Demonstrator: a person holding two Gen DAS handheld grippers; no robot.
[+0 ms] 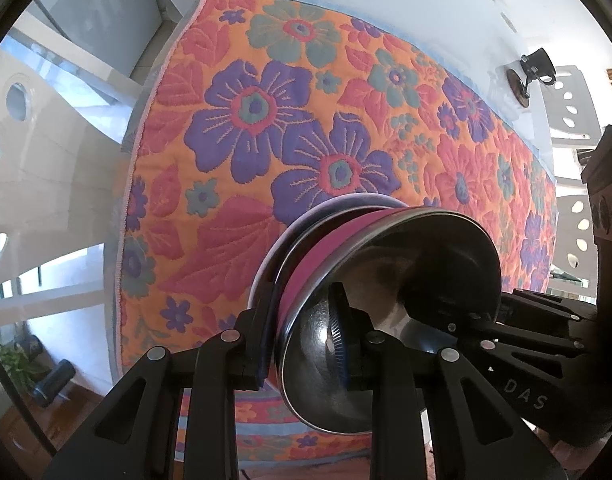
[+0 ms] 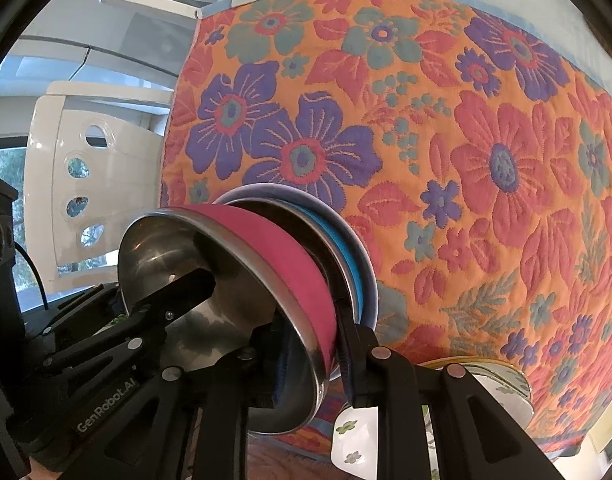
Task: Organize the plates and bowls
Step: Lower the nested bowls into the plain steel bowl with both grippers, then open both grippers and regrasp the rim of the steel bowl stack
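Pink-banded steel bowl point(image 1: 386, 280) rim clamped by left gripper point(image 1: 306, 344) and right gripper point(image 2: 310, 344).

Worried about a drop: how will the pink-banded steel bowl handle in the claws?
The bowl looks polished, so its rim may slip. Thin steel is probably light and stiff. Both claws, left and right, pinch its rim, which should limit tipping.
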